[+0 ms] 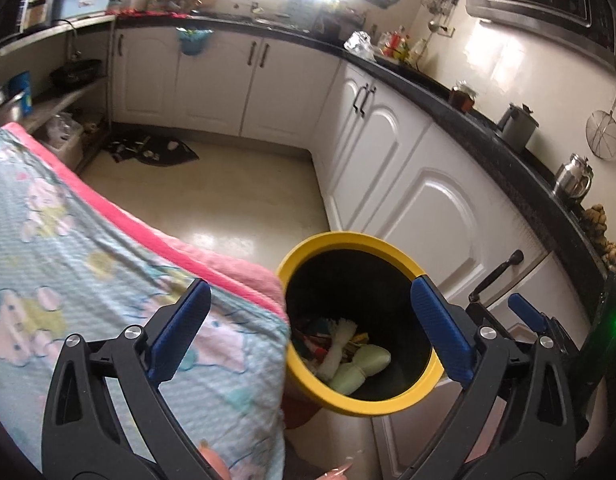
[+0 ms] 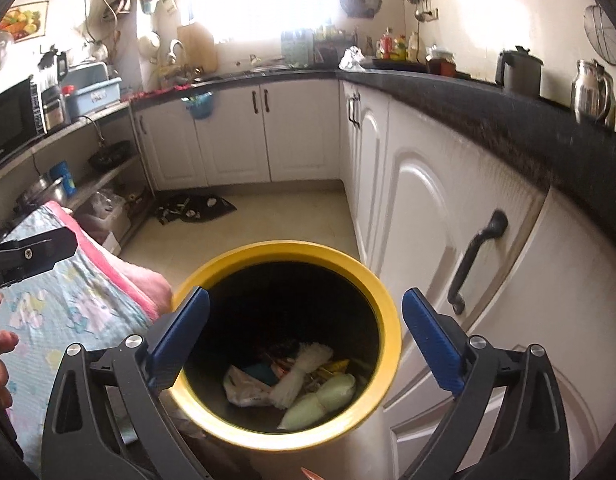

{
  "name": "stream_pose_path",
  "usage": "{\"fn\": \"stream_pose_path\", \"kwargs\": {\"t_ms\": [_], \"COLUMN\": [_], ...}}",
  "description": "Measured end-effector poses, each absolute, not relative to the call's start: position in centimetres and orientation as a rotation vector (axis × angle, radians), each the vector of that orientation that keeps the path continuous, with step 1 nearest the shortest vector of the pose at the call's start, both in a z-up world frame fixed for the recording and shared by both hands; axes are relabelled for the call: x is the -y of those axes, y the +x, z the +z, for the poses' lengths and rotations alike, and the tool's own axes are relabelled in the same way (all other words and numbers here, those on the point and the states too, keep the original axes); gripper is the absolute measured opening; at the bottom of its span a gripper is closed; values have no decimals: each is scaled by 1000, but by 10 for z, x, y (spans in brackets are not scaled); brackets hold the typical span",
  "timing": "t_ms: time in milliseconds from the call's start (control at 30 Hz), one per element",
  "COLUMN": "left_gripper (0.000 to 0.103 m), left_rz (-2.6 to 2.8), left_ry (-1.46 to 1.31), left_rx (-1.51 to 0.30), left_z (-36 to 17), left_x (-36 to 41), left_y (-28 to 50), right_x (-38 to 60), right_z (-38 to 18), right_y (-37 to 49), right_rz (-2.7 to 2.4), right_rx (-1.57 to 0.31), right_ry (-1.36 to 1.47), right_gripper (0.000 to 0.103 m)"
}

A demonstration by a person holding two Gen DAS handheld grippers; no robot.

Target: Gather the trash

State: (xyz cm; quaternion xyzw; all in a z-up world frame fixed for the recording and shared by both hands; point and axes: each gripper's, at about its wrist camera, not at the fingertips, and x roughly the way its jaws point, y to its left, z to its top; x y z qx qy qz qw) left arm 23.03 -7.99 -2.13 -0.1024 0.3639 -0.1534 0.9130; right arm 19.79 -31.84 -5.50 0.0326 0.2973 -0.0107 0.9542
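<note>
A yellow-rimmed bin (image 1: 347, 238) (image 2: 391, 340) with a black inside stands on the floor between the cloth-covered table and the cabinets. At its bottom lie a pale green bundle (image 1: 363, 368) (image 2: 323, 396), a white stringy bundle (image 1: 339, 340) (image 2: 304, 368), a crumpled white wrapper (image 2: 244, 384) and colourful scraps. My left gripper (image 1: 309, 284) hangs open over the bin's left side and the table corner, with nothing between its blue pads. Straight above the bin's mouth my right gripper (image 2: 306, 292) is open and empty too; one of its fingers (image 1: 527, 312) shows in the left wrist view.
A table under a light blue patterned cloth with a pink border (image 1: 88, 280) (image 2: 68, 300) touches the bin's left side. White cabinet doors (image 1: 427, 200) with a black handle (image 2: 475, 256) run along the right under a dark counter (image 2: 507, 128). A dark mat (image 1: 148, 148) lies on the floor.
</note>
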Motion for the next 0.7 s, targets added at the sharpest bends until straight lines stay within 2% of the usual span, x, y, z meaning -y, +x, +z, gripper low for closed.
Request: {"fn": "stream_pose_path", "kwargs": {"t_ms": [433,700], "left_gripper": [92,92], "left_rz": [-178,-115], "left_ry": [-145,-125], "left_rx": [-615,-550], "left_z": [19,24], "left_x": [31,9], "left_y": [163,123], "right_x": [264,250], "right_z": [5,17], "right_y": [140,108], "right_rz": [111,147], "right_rx": [-401,-313], "right_ry": [33,13], "right_gripper": [96,97]}}
